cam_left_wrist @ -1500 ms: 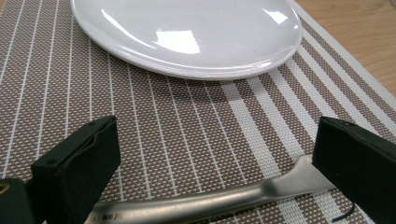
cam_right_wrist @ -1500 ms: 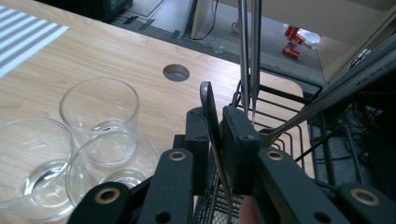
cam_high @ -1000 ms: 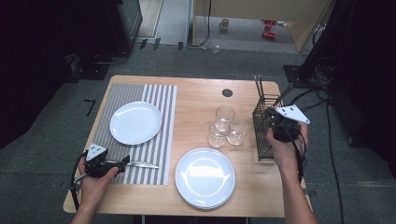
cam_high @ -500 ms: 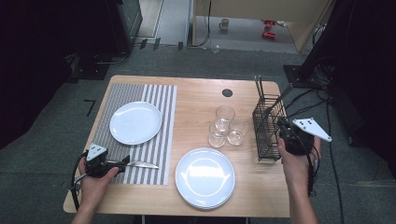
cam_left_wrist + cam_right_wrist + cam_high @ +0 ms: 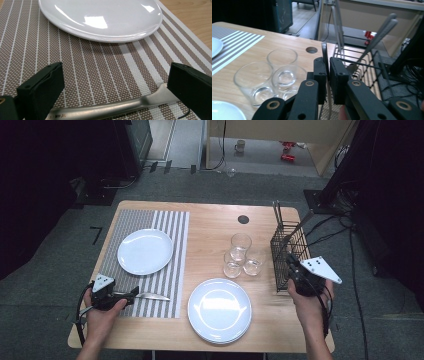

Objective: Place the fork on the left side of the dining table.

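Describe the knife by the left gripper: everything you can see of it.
The knife is plain polished metal, lying flat on the striped placemat below the white plate, blade pointing toward the table's middle. In the left gripper view its handle runs across between the left gripper's open jaws; small stamped lettering shows near the left jaw, too small to read.

Showing as brushed metal with a soft sheen — knife (image 5: 117, 106) lying on a woven placemat (image 5: 100, 70), coarse and matt. Gleaming glossy white, glazed — plate (image 5: 100, 18). Looking smooth, pale wood with fine grain — table (image 5: 210, 227). Glinting clear and smooth: glasses (image 5: 272, 75). Standing in thin dark wire, matt — cutlery basket (image 5: 287, 250).
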`<state>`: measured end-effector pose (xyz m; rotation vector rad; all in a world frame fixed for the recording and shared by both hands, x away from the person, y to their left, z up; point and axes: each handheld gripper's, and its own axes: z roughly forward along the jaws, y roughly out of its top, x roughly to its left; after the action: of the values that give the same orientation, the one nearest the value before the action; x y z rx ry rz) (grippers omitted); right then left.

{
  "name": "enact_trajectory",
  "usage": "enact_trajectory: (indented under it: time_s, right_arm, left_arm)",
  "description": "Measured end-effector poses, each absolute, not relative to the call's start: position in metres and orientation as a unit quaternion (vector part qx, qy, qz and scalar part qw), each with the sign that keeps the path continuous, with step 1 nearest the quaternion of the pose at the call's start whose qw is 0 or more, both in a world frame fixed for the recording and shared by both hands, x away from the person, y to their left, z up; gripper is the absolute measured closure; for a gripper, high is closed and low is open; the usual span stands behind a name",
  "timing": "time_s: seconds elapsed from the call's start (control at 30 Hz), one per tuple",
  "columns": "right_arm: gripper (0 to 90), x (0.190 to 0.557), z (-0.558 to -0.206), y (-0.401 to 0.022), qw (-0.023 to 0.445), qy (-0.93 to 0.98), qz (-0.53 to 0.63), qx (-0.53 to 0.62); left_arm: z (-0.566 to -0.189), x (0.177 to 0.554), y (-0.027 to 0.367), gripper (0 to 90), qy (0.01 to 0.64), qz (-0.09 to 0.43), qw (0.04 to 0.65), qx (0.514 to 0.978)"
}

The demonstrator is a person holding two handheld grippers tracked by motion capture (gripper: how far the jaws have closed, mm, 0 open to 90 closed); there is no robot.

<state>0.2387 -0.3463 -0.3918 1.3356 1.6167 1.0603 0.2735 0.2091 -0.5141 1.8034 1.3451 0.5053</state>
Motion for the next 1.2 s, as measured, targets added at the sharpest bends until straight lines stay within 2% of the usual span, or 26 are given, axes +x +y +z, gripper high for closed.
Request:
enact_trajectory:
  time_s: [0.37, 0.5, 0.73, 1.0, 1.2]
  right_arm:
    - [81.5, 0.249, -0.409, -0.346, 0.368, 0.641, 0.406, 0.538]
    - [83.7, 0.250, -0.413, -0.344, 0.378, 0.638, 0.395, 0.542]
    - [87.3, 0.249, -0.409, -0.353, 0.394, 0.621, 0.391, 0.554]
    - [87.5, 0.245, -0.403, -0.363, 0.383, 0.610, 0.413, 0.558]
    - [87.5, 0.244, -0.392, -0.366, 0.385, 0.604, 0.419, 0.558]
  left_arm:
    - [-0.513, 0.273, 0.211, 1.3, 0.537, 0.198, 0.411, 0.710]
    - [-0.513, 0.273, 0.210, 1.3, 0.534, 0.202, 0.408, 0.712]
    - [-0.511, 0.273, 0.210, 1.3, 0.533, 0.203, 0.407, 0.714]
    - [-0.511, 0.273, 0.210, 1.3, 0.536, 0.203, 0.406, 0.712]
    - [-0.504, 0.275, 0.210, 1.3, 0.545, 0.197, 0.429, 0.693]
